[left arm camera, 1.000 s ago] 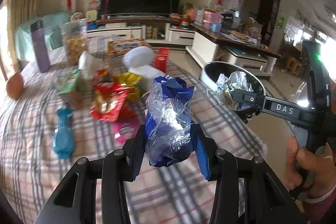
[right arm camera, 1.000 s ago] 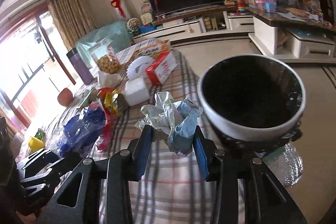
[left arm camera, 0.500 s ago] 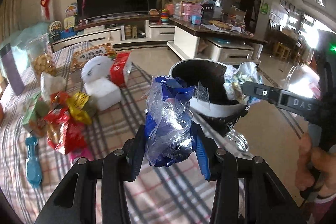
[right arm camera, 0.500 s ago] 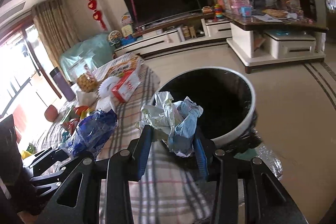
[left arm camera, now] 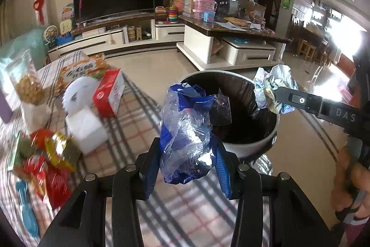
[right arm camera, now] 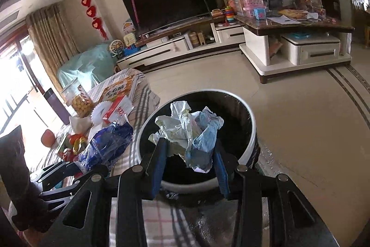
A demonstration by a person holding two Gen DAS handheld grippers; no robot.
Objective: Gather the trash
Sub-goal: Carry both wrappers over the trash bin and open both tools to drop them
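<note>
Both tools clenched: right tool (right arm camera: pixel 188 149) holds crumpled wrapper (right arm camera: pixel 188 131) seemingly over bin (right arm camera: pixel 251 129); left tool (left arm camera: pixel 187 152), blue bag (left arm camera: pixel 185 131).

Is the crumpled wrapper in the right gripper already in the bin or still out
Out. The right gripper is shut on the crumpled wrapper, held above the bin opening, not yet dropped.

We see a crumpled blue-and-clear plastic wrapper (left arm camera: pixel 185 131) held upright beside the round white-rimmed black-lined trash bin (right arm camera: pixel 251 142); a crumpled white-and-pale-blue paper wad (right arm camera: pixel 192 131) hangs over its opening.
</note>
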